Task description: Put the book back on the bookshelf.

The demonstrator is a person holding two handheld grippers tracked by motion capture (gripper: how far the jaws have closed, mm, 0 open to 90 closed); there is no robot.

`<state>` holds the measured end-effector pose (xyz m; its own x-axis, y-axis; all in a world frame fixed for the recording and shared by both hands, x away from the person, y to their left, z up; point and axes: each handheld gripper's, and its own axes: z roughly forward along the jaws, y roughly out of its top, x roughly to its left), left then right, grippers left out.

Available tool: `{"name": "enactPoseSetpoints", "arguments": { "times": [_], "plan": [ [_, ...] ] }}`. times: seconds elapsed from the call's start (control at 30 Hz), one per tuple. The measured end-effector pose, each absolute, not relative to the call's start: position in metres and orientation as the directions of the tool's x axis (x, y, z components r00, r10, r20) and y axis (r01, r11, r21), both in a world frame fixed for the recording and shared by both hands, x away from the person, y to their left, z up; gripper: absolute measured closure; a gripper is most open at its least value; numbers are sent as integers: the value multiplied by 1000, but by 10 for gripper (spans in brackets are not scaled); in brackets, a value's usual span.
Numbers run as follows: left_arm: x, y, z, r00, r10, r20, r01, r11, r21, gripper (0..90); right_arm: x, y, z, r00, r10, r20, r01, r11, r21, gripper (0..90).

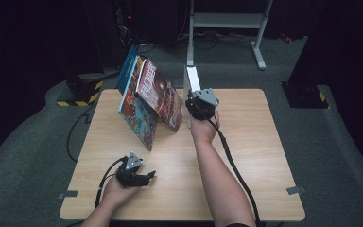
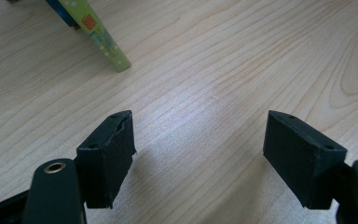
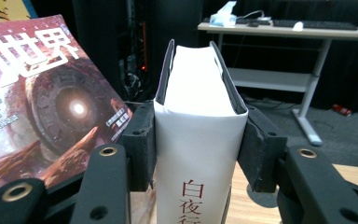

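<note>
We had the right hand-held gripper (image 3: 196, 149) pinching a thick white book (image 3: 198, 140) across its spine, a pad pressed on each cover. The book stood upright near the far edge of the counter (image 1: 246, 156), its long axis vertical and its spine facing us, just to the right of the leaning magazines (image 1: 153, 94); whether it touched them we could not tell. Our right hand (image 1: 204, 127) was the one on it. The left hand-held gripper (image 1: 144, 177) lay well apart at the near left, jaws spread over bare wood. We judged the next move hung on keeping the book vertical beside that slanted stack.
</note>
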<state>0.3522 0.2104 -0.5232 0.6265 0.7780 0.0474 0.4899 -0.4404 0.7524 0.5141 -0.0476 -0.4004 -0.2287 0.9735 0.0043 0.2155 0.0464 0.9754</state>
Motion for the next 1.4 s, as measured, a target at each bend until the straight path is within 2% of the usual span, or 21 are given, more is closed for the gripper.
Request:
{"name": "enactPoseSetpoints", "arguments": {
  "times": [0.13,0.33,0.5,0.63,1.13,1.17,1.2,1.3,1.4],
  "plan": [
    [352,210,-523,628,777,47,491,-442,751,249,515,-51,-401,-246,969,27,258,38,965,391],
    [352,210,-523,624,780,55,489,-444,751,250,511,-53,-412,-261,965,30,294,50,955,379],
    [351,209,-524,627,778,44,494,-440,749,249,509,-55,-421,-263,964,28,310,58,949,413],
    [351,209,-524,627,777,44,494,-441,750,249,506,-55,-428,-255,967,17,308,64,949,518],
    [351,209,-524,630,775,45,492,-443,749,249,508,-53,-428,-250,968,29,313,53,948,515],
    [351,209,-524,631,774,51,488,-447,750,249,508,-55,-427,-263,964,37,318,51,947,468],
    [351,209,-524,631,774,51,488,-447,750,249,508,-55,-427,-263,964,37,318,51,947,468],
    [351,209,-523,633,772,61,484,-456,747,249,506,-57,-423,-274,961,42,326,51,944,376],
    [351,209,-524,634,771,57,486,-455,746,249,505,-59,-422,-282,958,46,334,53,941,346]
  ]
}}
